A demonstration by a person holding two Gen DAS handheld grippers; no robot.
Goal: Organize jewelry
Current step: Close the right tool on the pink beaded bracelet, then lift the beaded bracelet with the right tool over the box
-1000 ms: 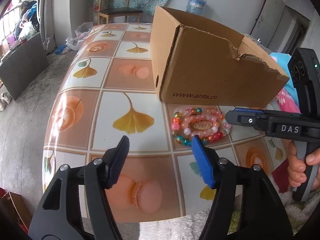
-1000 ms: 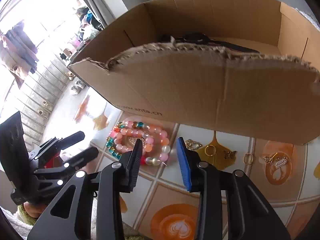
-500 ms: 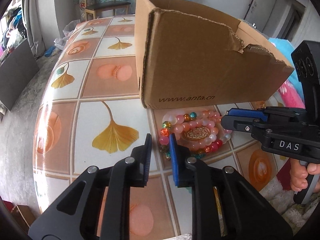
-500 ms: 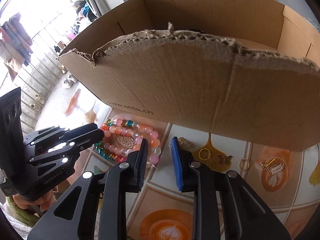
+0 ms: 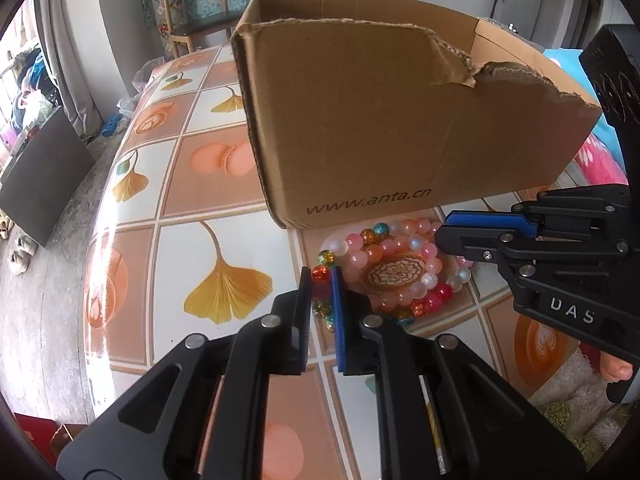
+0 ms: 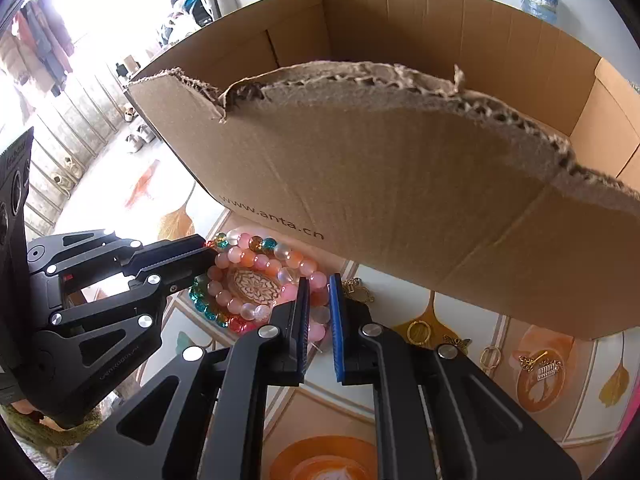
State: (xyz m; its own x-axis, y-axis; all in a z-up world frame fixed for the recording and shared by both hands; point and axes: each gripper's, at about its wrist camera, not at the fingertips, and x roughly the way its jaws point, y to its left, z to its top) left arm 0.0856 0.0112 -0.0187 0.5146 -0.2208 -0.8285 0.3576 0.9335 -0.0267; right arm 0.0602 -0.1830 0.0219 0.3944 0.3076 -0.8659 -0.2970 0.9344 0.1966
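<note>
We see a brown box (image 5: 400, 120) printed with dark lettering. Our table (image 5: 192, 168) carries a tiled pattern: orange and white squares with yellow ginkgo leaves, peach macarons and latte-art cups. The bracelets (image 5: 384, 248) mix pink, milky white, orange, red and teal beads around a cream disc with a brown floral design. Both grippers (image 5: 321, 292) (image 6: 319, 300) are black with one blue pad each. Gold trinkets (image 6: 418, 330) lie on the tiles.
</note>
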